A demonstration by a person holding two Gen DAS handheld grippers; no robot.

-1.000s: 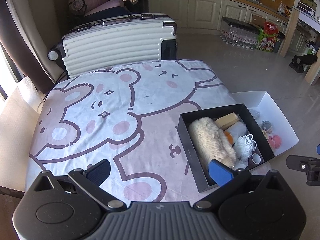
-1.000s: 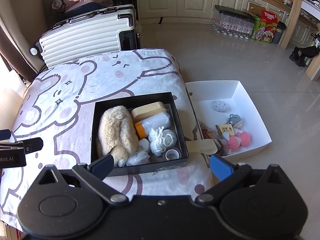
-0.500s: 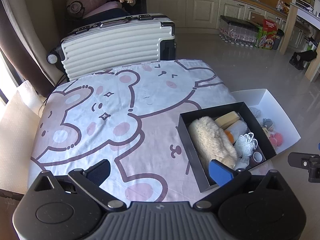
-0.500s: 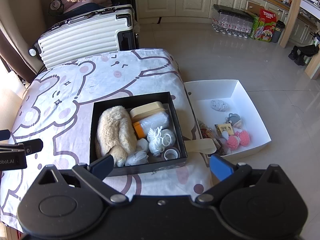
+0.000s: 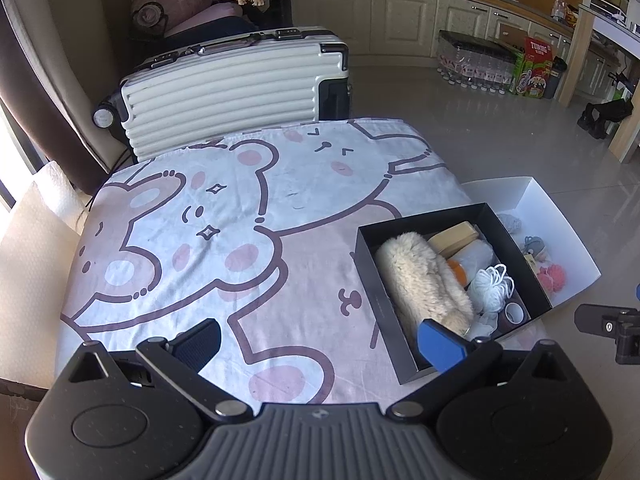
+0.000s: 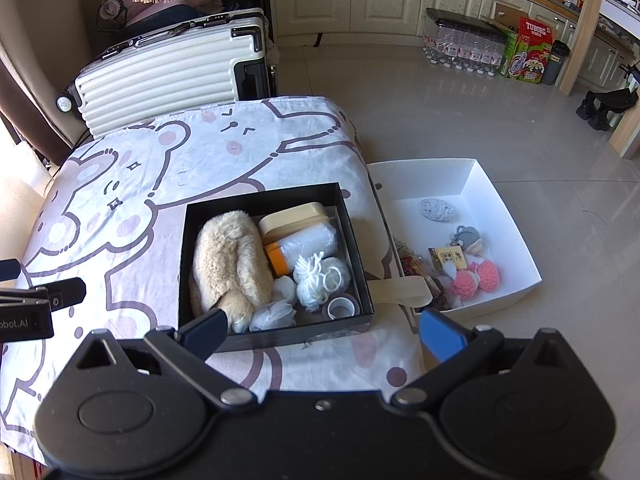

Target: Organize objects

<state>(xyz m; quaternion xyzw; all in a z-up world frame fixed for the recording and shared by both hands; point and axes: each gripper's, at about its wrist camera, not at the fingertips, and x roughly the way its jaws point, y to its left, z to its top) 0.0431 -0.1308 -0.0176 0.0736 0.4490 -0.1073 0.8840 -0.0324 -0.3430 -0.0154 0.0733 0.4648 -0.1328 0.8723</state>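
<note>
A black box (image 6: 362,264) sits on the bear-print cloth (image 6: 160,168), and also shows in the left wrist view (image 5: 374,268). It holds a beige fluffy item (image 6: 228,260), a wooden case (image 6: 292,216), a white bottle with an orange cap (image 6: 304,246), white yarn (image 6: 320,278) and a tape roll (image 6: 341,307). A white box (image 6: 500,208) on the floor to the right holds small knitted toys (image 6: 476,276). My left gripper (image 5: 320,340) is open and empty over the cloth's near edge. My right gripper (image 6: 320,328) is open and empty above the black box's near wall.
A white ribbed suitcase (image 5: 236,88) stands behind the table. A wooden spoon-like piece (image 6: 400,292) lies between the two boxes. Water bottles and a carton (image 6: 528,50) stand by the kitchen cabinets. The tiled floor lies to the right.
Both grippers have drawn back and up slightly, so the table and boxes look a little farther. Nothing on the table has moved.
</note>
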